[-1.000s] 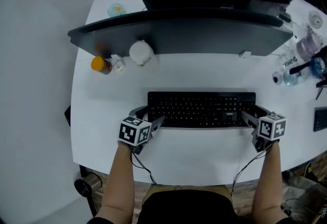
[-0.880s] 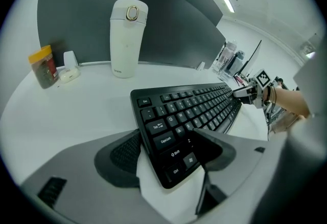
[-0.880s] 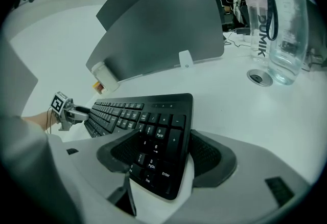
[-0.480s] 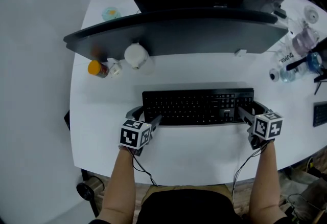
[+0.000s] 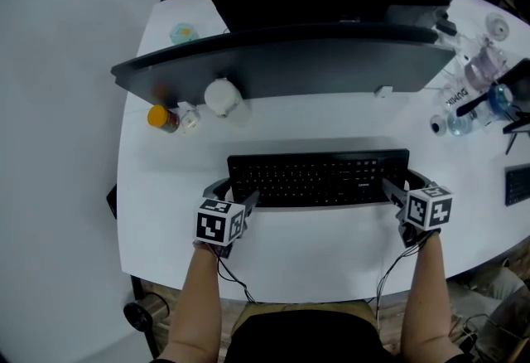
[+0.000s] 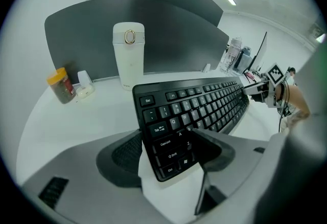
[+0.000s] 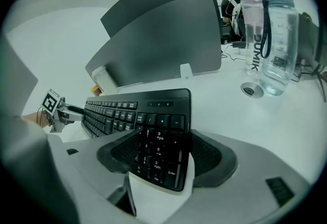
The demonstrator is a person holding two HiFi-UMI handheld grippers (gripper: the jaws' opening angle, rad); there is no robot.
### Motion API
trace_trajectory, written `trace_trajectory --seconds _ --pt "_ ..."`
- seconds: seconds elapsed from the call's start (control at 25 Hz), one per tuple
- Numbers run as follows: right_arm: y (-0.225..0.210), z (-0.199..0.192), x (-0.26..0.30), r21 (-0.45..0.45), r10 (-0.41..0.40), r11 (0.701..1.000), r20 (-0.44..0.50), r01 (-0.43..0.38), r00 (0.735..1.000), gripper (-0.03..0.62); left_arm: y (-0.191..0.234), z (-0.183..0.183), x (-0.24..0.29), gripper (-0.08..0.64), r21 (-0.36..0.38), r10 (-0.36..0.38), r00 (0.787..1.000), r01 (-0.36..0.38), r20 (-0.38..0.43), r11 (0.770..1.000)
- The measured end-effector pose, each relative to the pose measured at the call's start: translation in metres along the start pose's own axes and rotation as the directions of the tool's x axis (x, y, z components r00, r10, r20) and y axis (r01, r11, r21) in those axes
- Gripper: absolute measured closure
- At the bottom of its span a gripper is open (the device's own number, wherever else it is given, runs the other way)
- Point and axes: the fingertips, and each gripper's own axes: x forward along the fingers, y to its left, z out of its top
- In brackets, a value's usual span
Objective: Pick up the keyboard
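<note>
There is 1 white desk (image 5: 166,212). 1 dark screen (image 5: 290,63) stands along its far side, at 12 o'clock. 1 black keyboard (image 5: 319,175) lies across the middle of the desk. 2 bottles (image 7: 278,39) stand at 2 o'clock from it. 1 white cup (image 5: 224,96) is at 11 o'clock, and 1 small jar (image 5: 163,118) with an orange lid is at 10 o'clock.

There are 2 claws. The left claw (image 6: 166,136) is spread wide and has just been closing, and it pinches the keyboard's left end. The right claw (image 7: 163,136) is spread wide too and pinches the right end, by the number keys.
</note>
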Motion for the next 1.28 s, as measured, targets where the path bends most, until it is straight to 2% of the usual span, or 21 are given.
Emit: trace_trajectory --seconds 0.4,0.72,1.28 --pt "0.001 -0.004 -0.029 0.021 -0.017 1.000 0.059 0.016 0.998 0.281 -0.015 0.006 -0.020 0.268 0.009 0.036 0.998 -0.037 0.055 0.999" --pt "0.010 0.023 -0.066 -0.005 -0.043 0.999 0.152 0.044 0.987 0.281 -0.025 0.027 -0.046 0.268 0.023 0.051 0.991 -0.054 0.125 0.998" --pt "0.043 0.076 -0.117 -0.062 -0.011 0.998 0.282 0.030 0.959 0.281 -0.026 0.070 -0.117 0.268 0.039 0.114 0.954 -0.130 0.277 0.991"
